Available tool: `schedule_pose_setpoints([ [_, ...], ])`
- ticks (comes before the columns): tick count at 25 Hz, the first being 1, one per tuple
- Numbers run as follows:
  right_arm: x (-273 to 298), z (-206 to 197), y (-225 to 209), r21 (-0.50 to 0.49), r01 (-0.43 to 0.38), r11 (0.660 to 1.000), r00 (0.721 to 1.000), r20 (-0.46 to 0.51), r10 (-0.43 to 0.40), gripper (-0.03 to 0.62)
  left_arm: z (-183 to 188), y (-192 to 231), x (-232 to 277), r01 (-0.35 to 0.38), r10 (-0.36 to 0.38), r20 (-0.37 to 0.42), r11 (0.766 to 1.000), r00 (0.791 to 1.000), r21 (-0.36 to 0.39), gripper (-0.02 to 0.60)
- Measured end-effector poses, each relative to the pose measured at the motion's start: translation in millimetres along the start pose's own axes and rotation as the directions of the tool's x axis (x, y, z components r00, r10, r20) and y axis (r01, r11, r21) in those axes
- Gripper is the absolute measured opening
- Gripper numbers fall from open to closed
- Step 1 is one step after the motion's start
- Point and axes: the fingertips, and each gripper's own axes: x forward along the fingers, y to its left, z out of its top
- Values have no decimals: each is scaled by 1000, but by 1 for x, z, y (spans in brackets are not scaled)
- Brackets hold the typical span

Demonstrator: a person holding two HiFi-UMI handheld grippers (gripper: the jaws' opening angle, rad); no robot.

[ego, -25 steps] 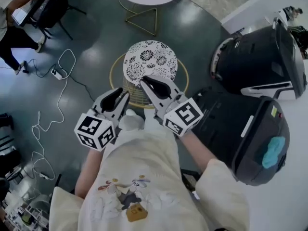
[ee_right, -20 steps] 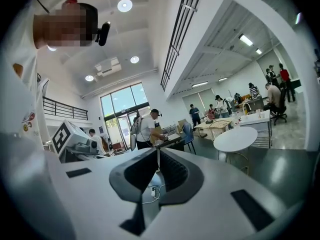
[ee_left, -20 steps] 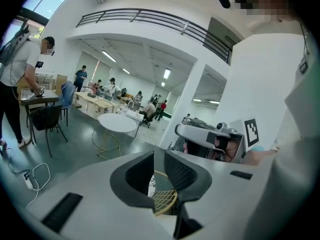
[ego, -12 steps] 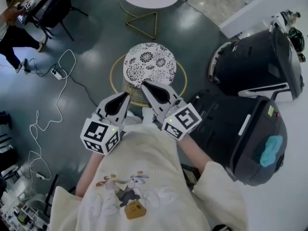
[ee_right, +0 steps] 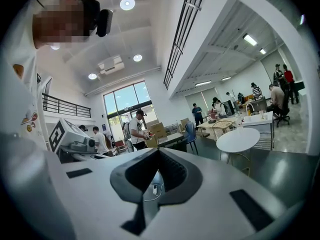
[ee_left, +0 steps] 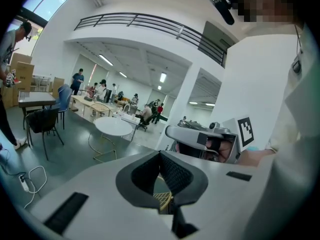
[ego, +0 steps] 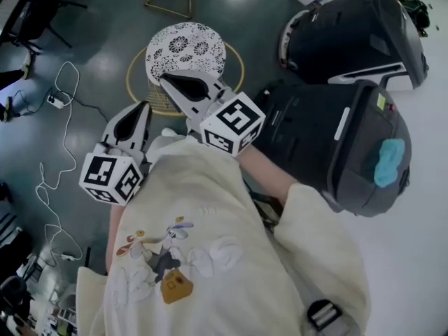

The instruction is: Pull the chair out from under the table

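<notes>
black-and-white floral, gold-framed stool (ego: pixel 185 51), dark teal floor (ego: pixel 98 23), cream printed shirt (ego: pixel 210 257)

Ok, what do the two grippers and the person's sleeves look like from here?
The left gripper and right gripper both have light grey, tapering shells with black textured lining inside. Each carries a white cube with black square markers: left cube, right cube. No cables show on them. The person wears a loose cream top with a cartoon print and wide sleeves.
</notes>
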Motion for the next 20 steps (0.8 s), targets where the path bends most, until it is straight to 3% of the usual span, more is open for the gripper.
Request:
schedule_pose_setpoints([
  [4, -1, 7, -2, -12, -15, 1000, 1000, -3, 14, 9, 5, -5, 4, 0, 0, 18, 1000, 1000, 5, 9],
  [15, -27, -1, 0, -34, 0, 999, 1000, -24, -1, 9, -16, -21, 9, 45, -45, -32, 999, 998, -1, 9],
  [20, -37, -4, 3, -129, 12, 992, 998, -62, -21, 8, -17, -27, 10, 61, -61, -35, 998, 998, 3, 9],
])
